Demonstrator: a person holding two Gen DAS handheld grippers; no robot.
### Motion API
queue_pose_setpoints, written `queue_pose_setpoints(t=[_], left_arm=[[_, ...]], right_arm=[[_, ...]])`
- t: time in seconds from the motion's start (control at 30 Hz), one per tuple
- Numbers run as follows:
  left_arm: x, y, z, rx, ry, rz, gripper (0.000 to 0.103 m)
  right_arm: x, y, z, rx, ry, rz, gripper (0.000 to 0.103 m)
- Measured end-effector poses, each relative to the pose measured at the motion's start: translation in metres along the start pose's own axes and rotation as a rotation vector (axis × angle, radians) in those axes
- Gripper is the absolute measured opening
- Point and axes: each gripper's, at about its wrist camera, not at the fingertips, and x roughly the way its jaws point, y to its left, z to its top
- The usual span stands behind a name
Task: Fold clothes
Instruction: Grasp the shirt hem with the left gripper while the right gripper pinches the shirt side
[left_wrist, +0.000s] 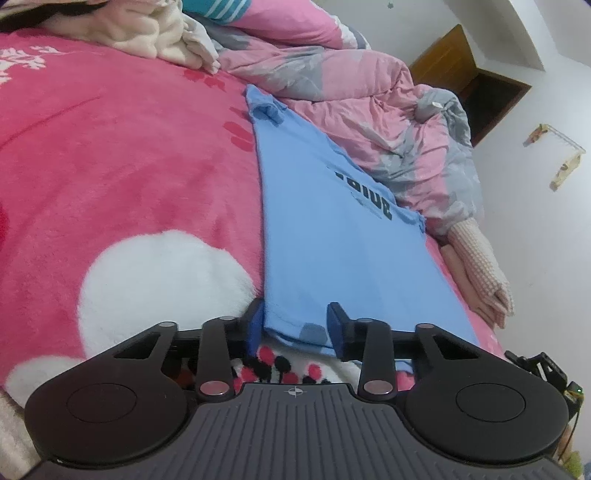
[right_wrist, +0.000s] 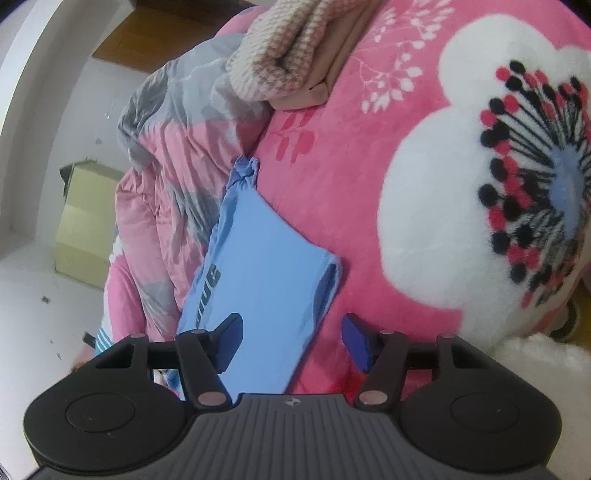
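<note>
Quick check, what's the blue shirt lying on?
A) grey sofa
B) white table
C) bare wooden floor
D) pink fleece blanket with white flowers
D: the blue shirt lies flat on the pink fleece blanket with its white flower print, beside the crumpled pink-and-grey quilt.

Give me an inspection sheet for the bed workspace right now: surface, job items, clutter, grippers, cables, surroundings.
Surface: pink fleece blanket with white flower prints covers the bed.
Job's things: blue T-shirt, already folded into a long strip with dark lettering showing, lies flat beside the quilt.
Clutter: rumpled pink and grey quilt; folded checked cloth; cream fabric heap.
Grippers: left gripper open, jaws straddling the shirt's near corner; right gripper open over the shirt's other end, nothing pinched.
Cables: a thin wire at the left wrist view's right edge.
Surroundings: white wall, wooden door, cardboard box on the floor.
</note>
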Motion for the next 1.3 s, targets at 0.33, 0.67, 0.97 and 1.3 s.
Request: queue_pose_setpoints(t=[0.33, 0.67, 0.97, 1.3], left_arm=[[-0.002, -0.010, 0.001, 0.026, -0.040, 0.037, 0.003], [-0.023, -0.013, 0.007, -0.042, -0.091, 0.009, 0.001], [-0.054, -0.029, 0.006, 0.022, -0.140, -0.057, 0.001], [-0.091, -0.029, -0.018, 0.046, -0.081, -0.025, 0.001]], right_arm=[[0.024, -0.005, 0.017, 0.043, -0.029, -0.003, 0.029], [-0.002, 0.010, 0.010, -0.071, -0.104, 0.046, 0.002], [-0.038, 0.023, 0.005, -0.115, -0.147, 0.106, 0.002], [-0.088, 0.000, -0.013, -0.095, -0.141, 0.085, 0.002]])
